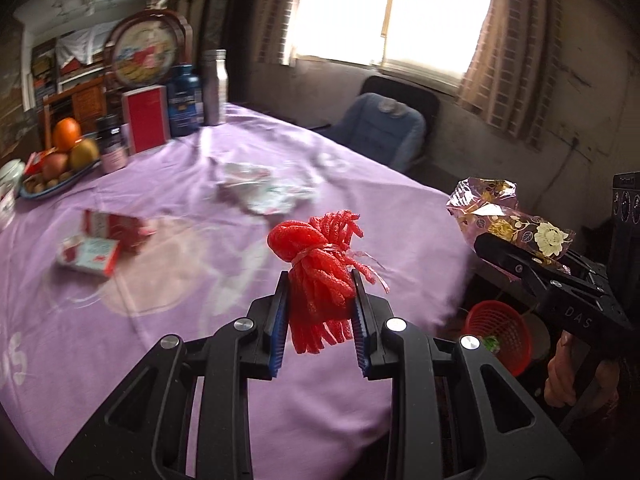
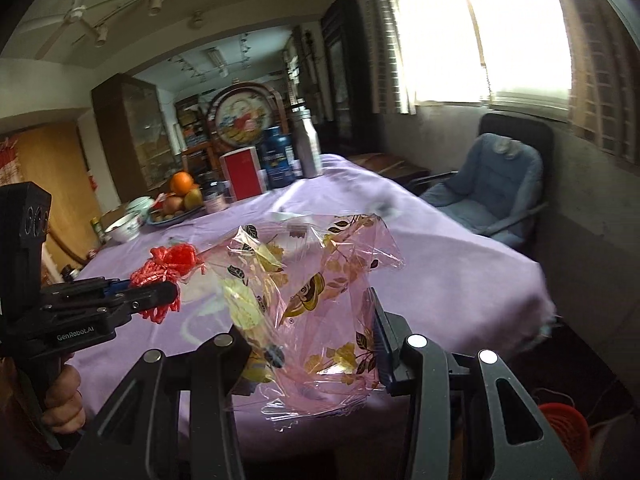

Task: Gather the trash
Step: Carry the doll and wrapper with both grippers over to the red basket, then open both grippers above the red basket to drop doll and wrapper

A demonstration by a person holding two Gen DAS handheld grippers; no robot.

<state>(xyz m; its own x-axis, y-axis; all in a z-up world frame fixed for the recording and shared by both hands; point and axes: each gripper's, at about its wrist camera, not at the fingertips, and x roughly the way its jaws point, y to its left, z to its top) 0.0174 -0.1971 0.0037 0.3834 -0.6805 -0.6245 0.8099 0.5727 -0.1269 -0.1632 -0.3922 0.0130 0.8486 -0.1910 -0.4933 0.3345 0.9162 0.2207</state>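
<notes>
My left gripper [image 1: 320, 312] is shut on a red foam net bundle [image 1: 320, 268], held above the purple tablecloth [image 1: 180, 320]. The same bundle [image 2: 168, 268] shows at the left of the right wrist view, in the left gripper [image 2: 160, 292]. My right gripper [image 2: 308, 344] is shut on a crumpled clear pink wrapper with gold flowers [image 2: 312, 292]; that wrapper [image 1: 504, 216] sticks out of the right gripper [image 1: 520, 256] at the right of the left wrist view. A red mesh waste basket [image 1: 498, 332] stands on the floor beyond the table's right edge, and its rim [image 2: 564, 428] shows low in the right wrist view.
On the cloth lie red-and-white cartons [image 1: 100, 240] and crumpled white paper [image 1: 264, 188]. At the far end stand a fruit plate [image 1: 60, 160], a red box [image 1: 146, 118], a blue jar [image 1: 184, 100] and a metal bottle [image 1: 214, 88]. A blue padded chair [image 1: 384, 128] sits by the window.
</notes>
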